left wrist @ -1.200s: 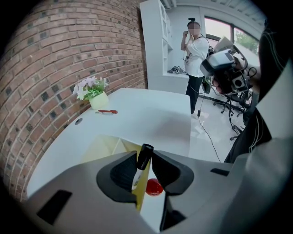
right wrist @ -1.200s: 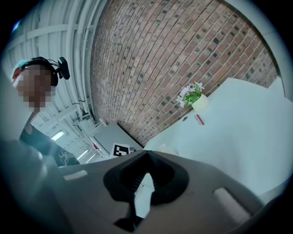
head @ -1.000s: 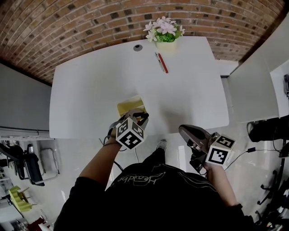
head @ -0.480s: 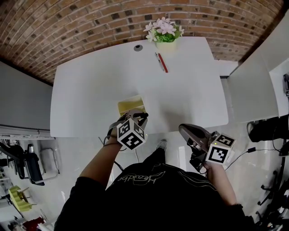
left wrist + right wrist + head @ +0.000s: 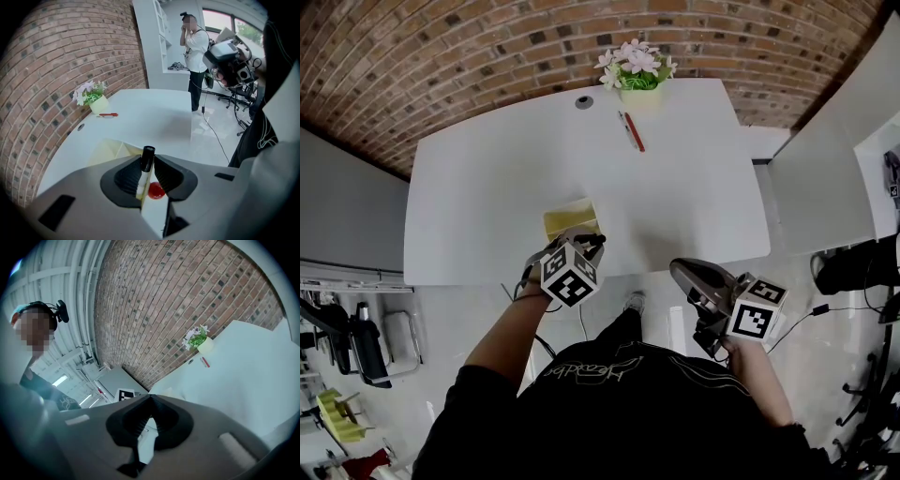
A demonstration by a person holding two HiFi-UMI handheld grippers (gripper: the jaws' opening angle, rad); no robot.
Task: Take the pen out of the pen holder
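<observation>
While the left tongs (image 5: 148, 158) grip a black-capped pen (image 5: 147, 153) by the yellow pen holder (image 5: 110, 149), the right tongs (image 5: 150, 397) are closed, empty.

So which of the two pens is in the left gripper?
The black-capped white pen at the yellow pen holder; the red pen lies flat, far off by the flower pot.

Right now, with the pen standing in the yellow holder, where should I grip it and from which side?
Grip the pen at its black cap end, the end that sticks up out of the pen holder. It stands near upright, so come steeply from above with the jaws on either side. The left gripper sits just so, jaws shut on the cap.
</observation>
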